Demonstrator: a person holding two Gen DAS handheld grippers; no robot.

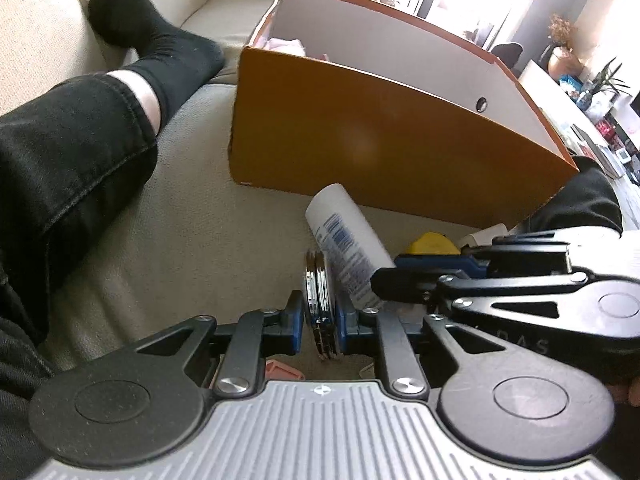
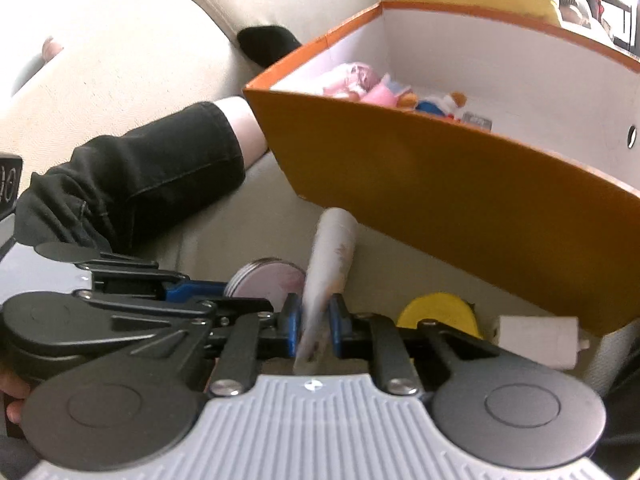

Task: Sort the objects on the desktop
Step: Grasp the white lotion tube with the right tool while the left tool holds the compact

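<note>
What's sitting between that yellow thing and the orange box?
Only bare sofa cushion, as the right wrist view shows. The yellow tape measure lies apart from the orange box, with nothing between them.

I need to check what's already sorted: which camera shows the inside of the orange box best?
The right wrist view: it looks over the orange box rim at pink and blue toys on the floor. The left wrist view shows mostly its outer wall, with only a pink sliver inside.
</note>
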